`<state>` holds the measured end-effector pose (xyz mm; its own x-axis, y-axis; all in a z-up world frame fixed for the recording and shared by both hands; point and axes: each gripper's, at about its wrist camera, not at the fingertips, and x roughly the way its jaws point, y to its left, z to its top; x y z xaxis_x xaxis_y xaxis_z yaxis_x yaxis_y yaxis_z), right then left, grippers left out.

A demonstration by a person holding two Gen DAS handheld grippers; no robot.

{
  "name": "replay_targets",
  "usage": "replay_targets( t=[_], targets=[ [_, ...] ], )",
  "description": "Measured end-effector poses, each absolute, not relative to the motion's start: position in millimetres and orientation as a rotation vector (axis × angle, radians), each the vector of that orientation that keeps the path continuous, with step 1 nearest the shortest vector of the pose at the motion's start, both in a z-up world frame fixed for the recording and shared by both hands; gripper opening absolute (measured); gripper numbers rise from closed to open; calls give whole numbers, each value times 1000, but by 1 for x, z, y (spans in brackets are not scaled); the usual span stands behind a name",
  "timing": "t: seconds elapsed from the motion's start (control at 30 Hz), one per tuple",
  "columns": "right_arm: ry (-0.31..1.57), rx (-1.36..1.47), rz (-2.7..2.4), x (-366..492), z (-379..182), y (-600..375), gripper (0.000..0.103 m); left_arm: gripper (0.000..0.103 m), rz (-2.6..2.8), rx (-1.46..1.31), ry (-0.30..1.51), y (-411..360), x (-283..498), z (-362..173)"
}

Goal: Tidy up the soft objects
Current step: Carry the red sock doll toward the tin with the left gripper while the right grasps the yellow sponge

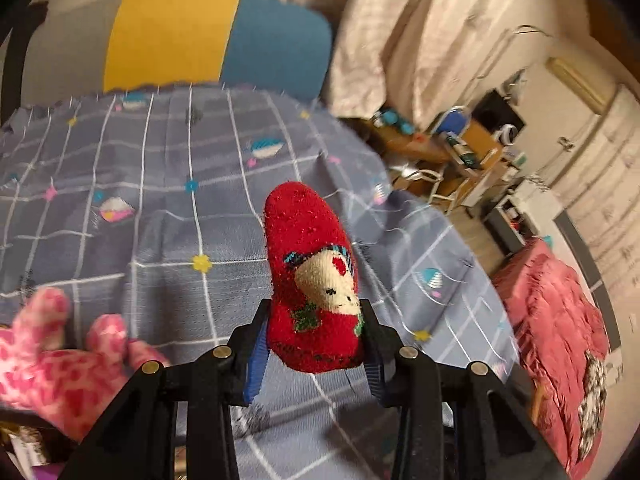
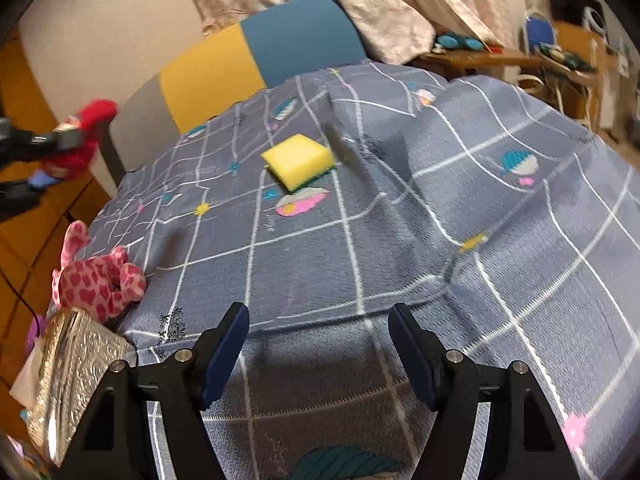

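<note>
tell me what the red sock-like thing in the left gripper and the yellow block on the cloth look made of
Red sock-like item: fuzzy knit fabric, matte, by its visible loose fibres. Yellow block: likely foam sponge, matte, with a thin green layer along its underside.

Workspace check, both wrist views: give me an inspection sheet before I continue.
Surface: grey-blue checked cloth, wrinkled.
Job's things: red sock held off the cloth; yellow sponge lying mid-cloth; pink plush toy at the cloth's left edge.
Clutter: shiny patterned box beside the plush.
Grippers: left tongs shut on the sock; right tongs open, holding nothing.
Cables: nothing seen on the cloth.
Surroundings: yellow-and-blue chair back, curtains, cluttered room beyond.
</note>
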<state>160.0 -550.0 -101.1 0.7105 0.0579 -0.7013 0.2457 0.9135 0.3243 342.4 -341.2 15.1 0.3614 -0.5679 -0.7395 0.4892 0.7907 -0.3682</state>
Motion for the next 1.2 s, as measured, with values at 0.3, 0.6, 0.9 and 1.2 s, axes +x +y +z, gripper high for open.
replay_targets(
  t=[0.3, 0.6, 0.9, 1.2],
  targets=[
    [731, 166, -72, 261, -77, -535, 79, 40, -706, -140, 835, -237, 286, 62],
    [895, 114, -129, 398, -99, -554, 95, 41, -507, -260, 797, -103, 247, 60],
    [1019, 102, -112, 431, -129, -555, 95, 41, -324, -329, 820, -13, 213, 36],
    [1021, 138, -115, 412, -140, -547, 72, 41, -303, -390, 858, 6, 205, 6]
  ],
)
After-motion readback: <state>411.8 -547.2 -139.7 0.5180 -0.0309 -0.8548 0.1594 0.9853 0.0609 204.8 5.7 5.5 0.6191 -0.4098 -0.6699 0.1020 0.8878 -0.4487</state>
